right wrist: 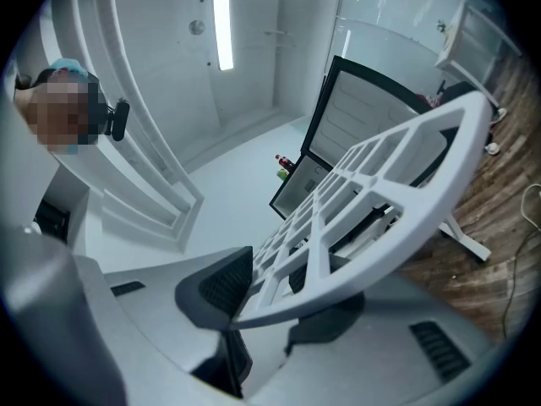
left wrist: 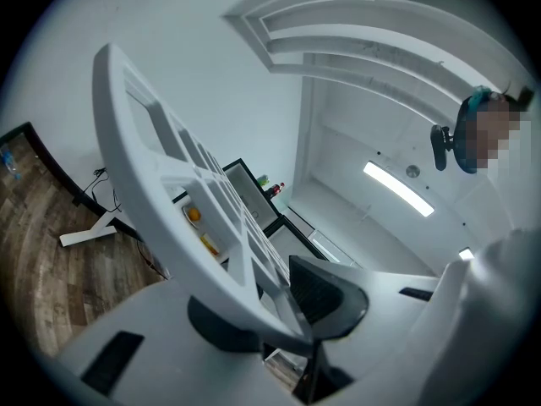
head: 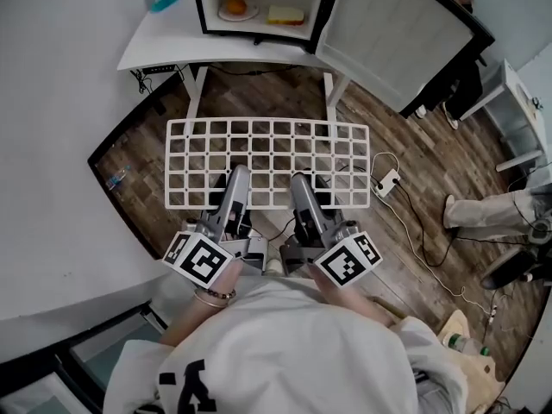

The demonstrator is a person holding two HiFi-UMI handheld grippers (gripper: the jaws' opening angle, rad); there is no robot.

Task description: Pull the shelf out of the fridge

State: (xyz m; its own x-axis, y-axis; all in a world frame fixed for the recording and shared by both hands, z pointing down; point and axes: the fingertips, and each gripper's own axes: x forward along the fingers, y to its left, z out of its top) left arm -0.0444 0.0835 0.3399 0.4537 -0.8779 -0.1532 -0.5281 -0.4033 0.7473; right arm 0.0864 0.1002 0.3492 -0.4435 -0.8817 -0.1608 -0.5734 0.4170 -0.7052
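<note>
Shelf: the white grid shelf (head: 267, 158) hung level in the air over the wooden floor (head: 414, 158), near us and well apart from the fridge (head: 203, 7) on the far table (head: 159, 46)
Left gripper: our left gripper (head: 233, 178) pinched the shelf's near rim, left of its middle, with a pad on each face of the bar
Right gripper: our right gripper (head: 302, 184) pinched the same near rim just right of the middle
Fridge: its door (head: 388, 37) stood open to the right, and a plate with an orange (head: 235, 9) and a piece of bread (head: 285, 14) lay inside
Stage: we judged the pull itself done, with only setting the shelf down left
Risk of tipping: we held only the near edge, so the far edge could sag and twist the rim out of the pads
Risk of slipping: the smooth, narrow bar could slide if either pinch eased
Risk below: a dropped shelf would land on the cable and plug block (head: 385, 182) on the floor
</note>
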